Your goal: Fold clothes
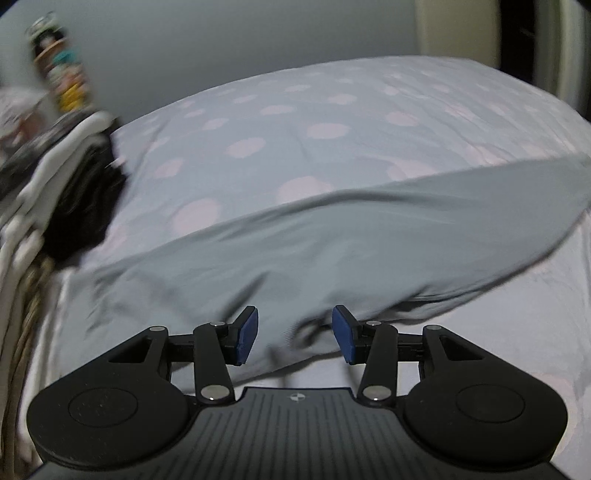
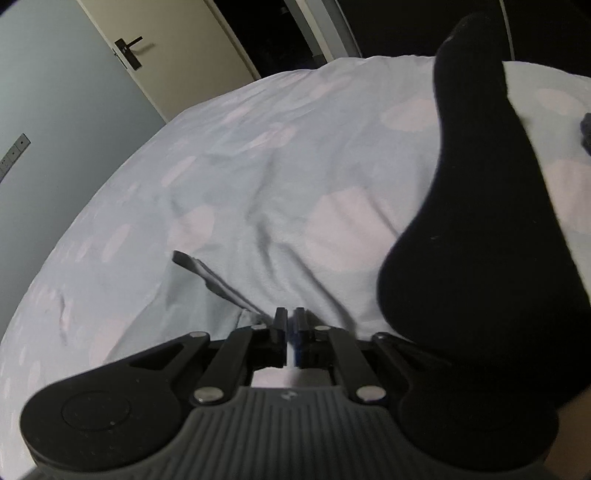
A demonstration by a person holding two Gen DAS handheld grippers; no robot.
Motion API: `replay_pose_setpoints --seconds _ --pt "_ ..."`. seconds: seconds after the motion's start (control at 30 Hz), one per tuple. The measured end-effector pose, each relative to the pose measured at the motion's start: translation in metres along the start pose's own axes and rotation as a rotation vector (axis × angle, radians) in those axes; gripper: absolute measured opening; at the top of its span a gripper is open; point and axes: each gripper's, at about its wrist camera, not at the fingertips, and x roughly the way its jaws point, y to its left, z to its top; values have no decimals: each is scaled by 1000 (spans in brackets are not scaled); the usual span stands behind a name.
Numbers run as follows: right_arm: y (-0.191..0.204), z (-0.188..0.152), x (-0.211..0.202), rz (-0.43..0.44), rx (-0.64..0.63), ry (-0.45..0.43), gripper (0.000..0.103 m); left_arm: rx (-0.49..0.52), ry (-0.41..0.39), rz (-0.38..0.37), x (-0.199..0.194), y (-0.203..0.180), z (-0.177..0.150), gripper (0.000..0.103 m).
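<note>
1. The bed cover (image 1: 332, 122), pale blue-grey with pink spots, fills most of the left wrist view; its far edge curves against a grey wall (image 1: 221, 44), and a cream door frame (image 1: 458, 29) stands at the top right.
2. Along the bed's left edge a stack of folded clothes (image 1: 55, 177), white and black layers, lies blurred, with a colourful patterned object (image 1: 61, 74) above it that is too blurred to name.
3. The spotted cover between the stack and the right edge of the left wrist view is bare apart from the garment.
4. A grey-green garment (image 1: 314, 240) stretches in a broad band from lower left to the right edge of the bed; its near hem is lifted and motion-blurred.
5. The left gripper (image 1: 295, 334) has its jaws wide apart, the blue pads (image 1: 246, 334) on either side of the garment's near fold; nothing is pinched between them, and whether the pads touch the cloth cannot be told.
6. In the right wrist view the cover (image 2: 258, 177) runs to a rounded far edge below a cream door (image 2: 155, 55) with a dark handle (image 2: 129, 48).
7. A leg in a black sock (image 2: 476, 221) lies along the right side, closing off that side.
8. The right gripper (image 2: 291, 338) has its jaws drawn nearly together with a thin slit between; a fold of grey cloth (image 2: 221, 284) leads up to them, but whether it is clamped cannot be told.
</note>
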Motion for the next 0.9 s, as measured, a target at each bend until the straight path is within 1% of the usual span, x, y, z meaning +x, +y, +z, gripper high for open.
replay_pose_setpoints --seconds 0.1,0.2,0.27,0.37,0.43,0.5,0.53,0.57,0.63,0.73,0.8,0.87,0.9 --pt "8 -11 -12 46 -36 7 10 -107 6 24 -7 31 -12 56" --pt "31 -30 -26 82 -126 18 12 -213 21 40 -11 62 -27 56" --pt "46 -46 -35 120 -149 49 15 -290 36 47 -12 83 -38 56" --pt "66 -73 -44 177 -121 133 20 -438 48 37 -14 118 -53 58" --pt "75 -92 -49 223 -60 204 23 -553 48 25 -12 141 -64 60" --pt "84 -113 -53 281 -13 276 25 -667 48 12 -10 164 -74 62" --pt "91 -125 -55 306 -17 304 26 -727 48 4 -7 174 -79 62" --pt "98 -134 -58 318 -44 313 27 -788 48 -4 -5 185 -84 63" --pt "113 -151 -64 335 -128 304 29 -911 35 -32 2 205 -92 63" --pt "130 -168 -72 349 -271 246 32 -1054 14 -79 12 226 -99 64" --pt "136 -172 -72 366 -320 224 32 -1100 18 -85 22 233 -97 64" --pt "138 -175 -72 388 -341 214 32 -1111 28 -64 32 235 -92 64" --pt "138 -174 -69 406 -343 219 32 -1115 33 -50 36 236 -90 63"
